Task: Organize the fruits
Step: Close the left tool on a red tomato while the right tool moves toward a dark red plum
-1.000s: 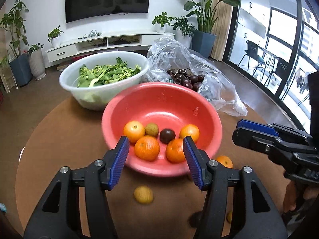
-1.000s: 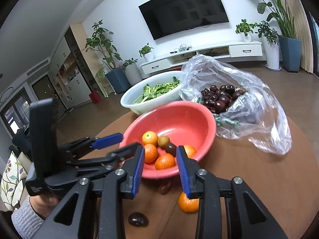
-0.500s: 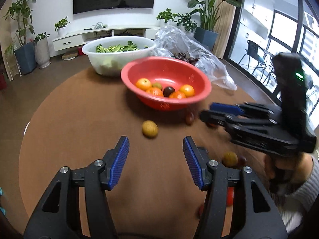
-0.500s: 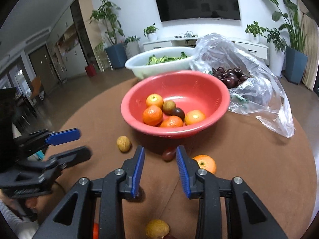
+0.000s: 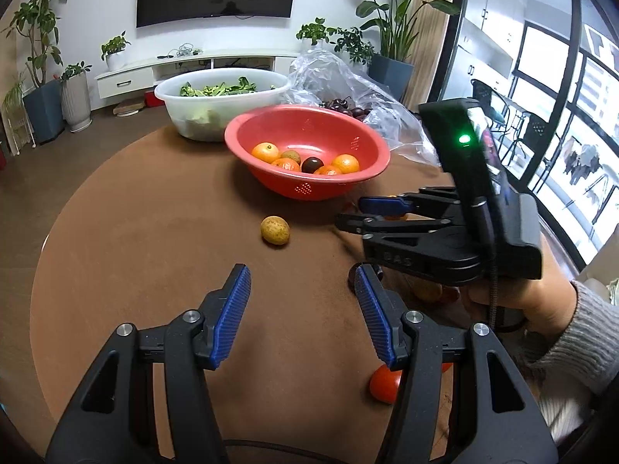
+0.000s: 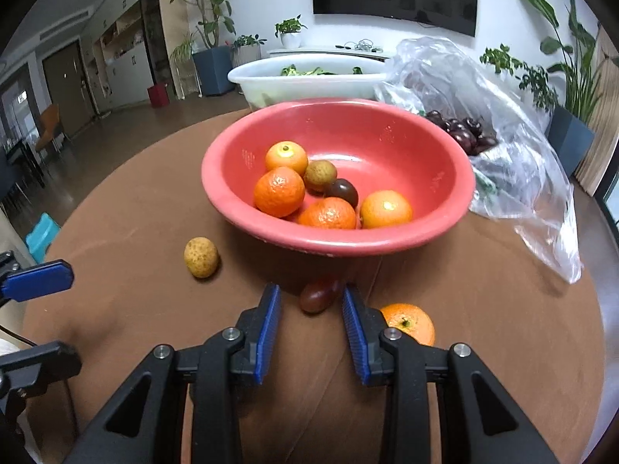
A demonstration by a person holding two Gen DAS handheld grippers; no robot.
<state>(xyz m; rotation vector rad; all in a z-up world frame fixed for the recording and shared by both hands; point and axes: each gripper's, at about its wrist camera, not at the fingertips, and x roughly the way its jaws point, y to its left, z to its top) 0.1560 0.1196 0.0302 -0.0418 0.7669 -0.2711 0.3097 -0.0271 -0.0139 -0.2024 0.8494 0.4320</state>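
Both claws sit farther back from the red bowl [image 6: 336,178]; right claw [image 6: 312,301] gapes around a dark plum [image 6: 319,295], left claw [image 5: 301,290] wide, holding nothing.

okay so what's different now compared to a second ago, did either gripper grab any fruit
No. Both grippers pulled back from the red bowl. The right gripper now lines up on the dark plum; the left gripper stays open and empty. The bowl's fruit and the yellow fruit are unmoved.
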